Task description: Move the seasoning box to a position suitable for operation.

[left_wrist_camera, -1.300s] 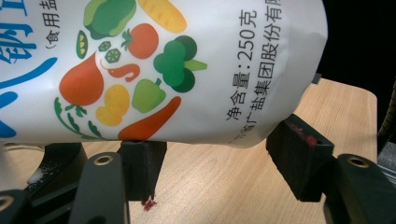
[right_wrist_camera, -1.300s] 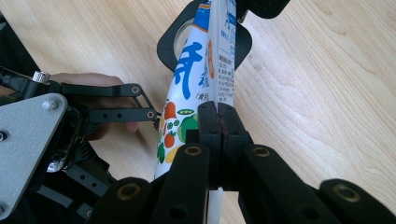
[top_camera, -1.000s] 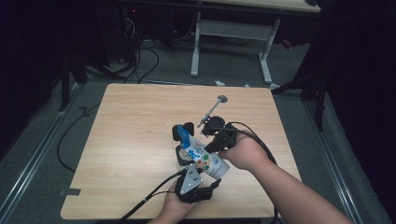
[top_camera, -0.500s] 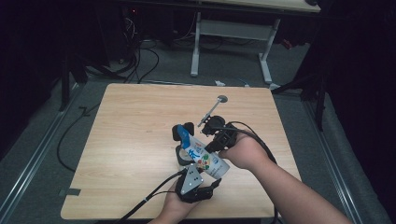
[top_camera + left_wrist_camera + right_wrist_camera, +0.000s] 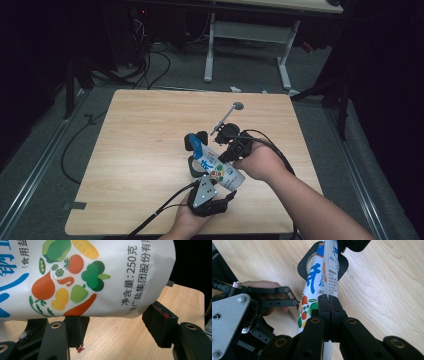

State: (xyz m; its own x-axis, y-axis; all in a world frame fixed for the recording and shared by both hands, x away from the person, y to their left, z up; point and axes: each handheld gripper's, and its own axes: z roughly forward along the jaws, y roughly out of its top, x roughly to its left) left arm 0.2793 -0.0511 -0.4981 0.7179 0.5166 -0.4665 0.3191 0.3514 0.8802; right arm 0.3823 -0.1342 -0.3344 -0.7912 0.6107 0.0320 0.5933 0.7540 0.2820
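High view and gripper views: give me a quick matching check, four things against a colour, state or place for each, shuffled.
Things:
1. pouch
2. right gripper
3. table
4. thin rod

Descriptions:
A. light wood
B. grey, round end, beyond the hands
C. jaws pressed together on a flat edge of the pouch
D. white, printed with vegetables

Pairs: 1-D, 2-C, 3-A, 4-B
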